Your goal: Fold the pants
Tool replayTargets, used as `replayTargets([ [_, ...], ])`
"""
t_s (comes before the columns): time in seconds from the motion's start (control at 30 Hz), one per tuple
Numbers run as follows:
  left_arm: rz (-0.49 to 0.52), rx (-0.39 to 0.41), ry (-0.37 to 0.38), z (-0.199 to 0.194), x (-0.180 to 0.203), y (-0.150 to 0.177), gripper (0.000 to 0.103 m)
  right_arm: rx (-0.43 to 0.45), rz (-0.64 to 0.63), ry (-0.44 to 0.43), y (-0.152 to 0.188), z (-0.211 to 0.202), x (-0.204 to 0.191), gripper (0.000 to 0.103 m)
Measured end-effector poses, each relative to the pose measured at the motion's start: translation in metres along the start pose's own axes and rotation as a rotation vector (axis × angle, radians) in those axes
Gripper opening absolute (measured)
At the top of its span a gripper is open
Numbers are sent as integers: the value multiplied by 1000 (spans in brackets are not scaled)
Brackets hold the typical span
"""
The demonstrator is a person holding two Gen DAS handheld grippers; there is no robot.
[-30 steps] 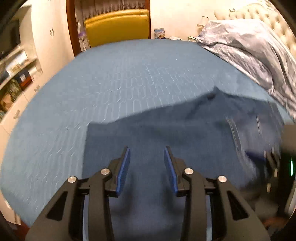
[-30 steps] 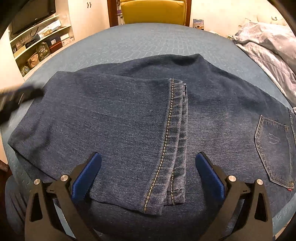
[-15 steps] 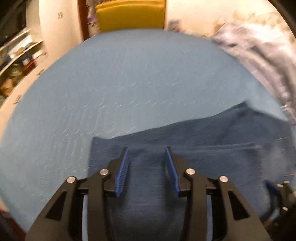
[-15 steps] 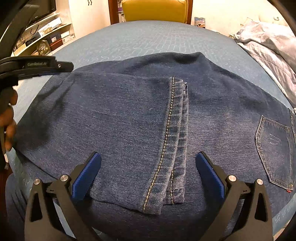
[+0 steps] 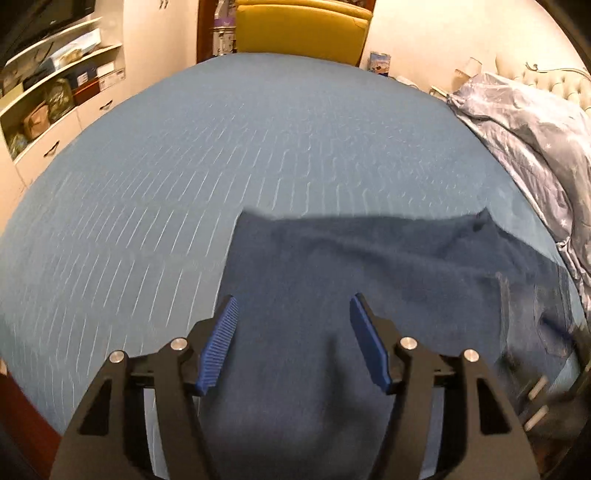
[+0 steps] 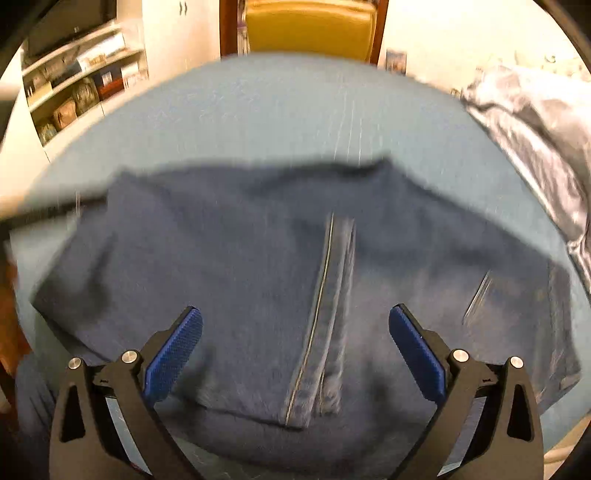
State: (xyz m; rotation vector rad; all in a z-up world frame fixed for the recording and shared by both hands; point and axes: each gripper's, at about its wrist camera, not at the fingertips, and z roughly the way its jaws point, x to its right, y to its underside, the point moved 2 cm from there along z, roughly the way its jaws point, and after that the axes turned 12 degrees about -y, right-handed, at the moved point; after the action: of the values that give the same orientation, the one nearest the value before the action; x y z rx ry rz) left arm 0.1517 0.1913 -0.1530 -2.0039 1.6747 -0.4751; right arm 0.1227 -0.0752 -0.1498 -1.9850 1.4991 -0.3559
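Dark blue jeans [image 6: 258,266] lie folded on a blue bedspread [image 6: 280,110], their stitched hem [image 6: 325,288] running toward me in the right wrist view. My right gripper [image 6: 295,332] hangs above them, open wide, with nothing between its pads. In the left wrist view the jeans [image 5: 369,273] fill the lower right, their left edge just past the left pad [image 5: 221,336]. My left gripper [image 5: 293,325] hovers over that left part of the denim, its jaws opening, no cloth pinched between them.
A yellow chair [image 5: 299,29] stands past the far edge of the bed. A crumpled grey-blue duvet [image 5: 524,140] lies on the right side. White shelves [image 5: 55,92] with boxes and bags line the left wall. The left gripper's black arm [image 6: 48,214] shows blurred at the left.
My left gripper's jaws have widened and it has slid across the jeans' left end. My right gripper has risen, so the jeans look smaller and blurred.
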Motion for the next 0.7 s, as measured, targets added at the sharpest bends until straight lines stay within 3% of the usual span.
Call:
replayTargets([
  [0.1, 6, -70, -40, 12, -12, 32, 64, 39, 36, 0, -31, 3, 7, 97],
  [0.17, 37, -30, -65, 9, -5, 39, 71, 17, 23, 7, -43, 19, 7, 96],
  [0.23, 38, -30, -82, 10, 0, 42, 79, -40, 27, 21, -50, 42, 16, 85],
  [0.3, 16, -22, -90, 5, -2, 43, 80, -100, 38, 60, -49, 62, 25, 74],
  [0.4, -1, 53, -110, -18, -5, 45, 83, -157, 92, 63, -35, 80, 48, 74],
  [0.5, -4, 114, -154, -36, -11, 54, 83, -144, 115, 20, -27, 82, 57, 76],
  [0.6, 34, 91, -86, -40, -5, 61, 79, -139, 105, 37, -26, 83, 55, 78],
  [0.7, 93, 22, -157, -22, 6, 68, 74, -121, 121, 49, -28, 76, 53, 78],
])
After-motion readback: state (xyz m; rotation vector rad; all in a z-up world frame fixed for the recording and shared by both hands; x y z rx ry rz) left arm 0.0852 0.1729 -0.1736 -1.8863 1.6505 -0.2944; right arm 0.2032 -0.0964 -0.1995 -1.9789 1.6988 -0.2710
